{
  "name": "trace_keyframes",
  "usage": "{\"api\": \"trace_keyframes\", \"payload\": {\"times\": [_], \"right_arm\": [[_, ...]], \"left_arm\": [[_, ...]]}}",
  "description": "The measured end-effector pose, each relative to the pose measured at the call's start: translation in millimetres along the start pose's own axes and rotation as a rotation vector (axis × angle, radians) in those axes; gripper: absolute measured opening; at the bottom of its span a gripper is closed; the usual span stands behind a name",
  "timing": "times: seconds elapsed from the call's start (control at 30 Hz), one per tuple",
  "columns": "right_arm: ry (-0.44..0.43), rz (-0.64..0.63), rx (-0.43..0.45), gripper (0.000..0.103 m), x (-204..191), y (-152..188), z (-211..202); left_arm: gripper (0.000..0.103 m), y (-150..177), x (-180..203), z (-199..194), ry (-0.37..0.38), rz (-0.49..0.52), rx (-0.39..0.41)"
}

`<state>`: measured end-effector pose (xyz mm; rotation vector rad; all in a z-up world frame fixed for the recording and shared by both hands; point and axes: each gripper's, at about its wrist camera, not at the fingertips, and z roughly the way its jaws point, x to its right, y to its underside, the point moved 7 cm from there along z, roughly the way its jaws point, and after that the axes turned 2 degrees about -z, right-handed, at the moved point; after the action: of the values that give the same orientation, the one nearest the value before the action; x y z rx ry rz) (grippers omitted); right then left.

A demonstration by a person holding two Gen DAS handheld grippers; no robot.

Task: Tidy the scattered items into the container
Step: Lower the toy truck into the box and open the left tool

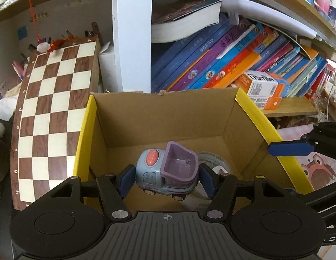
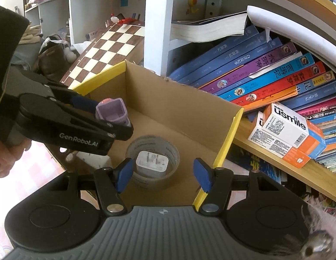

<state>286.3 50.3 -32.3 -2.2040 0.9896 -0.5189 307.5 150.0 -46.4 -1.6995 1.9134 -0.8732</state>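
A cardboard box [image 1: 159, 117] with yellow-edged flaps stands open in front of the bookshelf; it also shows in the right wrist view [image 2: 180, 108]. My left gripper [image 1: 166, 179] is shut on a small blue toy truck [image 1: 165, 173] with a purple bucket, held over the box's inside; the truck shows in the right wrist view [image 2: 112, 111] too. Inside the box lie a clear tape roll [image 2: 152, 162] and a white charger plug [image 2: 151, 161] within its ring. My right gripper [image 2: 163, 173] is open and empty above the box's near right edge.
A chessboard [image 1: 53, 112] leans to the left of the box. Slanted books [image 1: 222, 65] and white-orange usmile cartons [image 2: 287, 130] fill the shelf behind and to the right. A white shelf post [image 1: 133, 34] stands behind the box.
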Motion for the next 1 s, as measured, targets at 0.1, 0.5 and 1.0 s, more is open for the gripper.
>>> {"api": "trace_keyframes", "payload": {"times": [0.1,0.5,1.0], "right_arm": [[0.000,0.003,0.000,0.060,0.4,0.7,-0.8],[0.001,0.013,0.000,0.060,1.6,3.0,-4.3],[0.000,0.027,-0.006,0.060,0.6,5.5,-8.0]], "left_arm": [[0.063,2.4,0.2,3.3,0.000,-0.001,-0.015],[0.064,2.5,1.2,5.6,-0.007,0.037,-0.004],[0.071,-3.0,7.9,0.6,0.000,0.068,0.027]]}}
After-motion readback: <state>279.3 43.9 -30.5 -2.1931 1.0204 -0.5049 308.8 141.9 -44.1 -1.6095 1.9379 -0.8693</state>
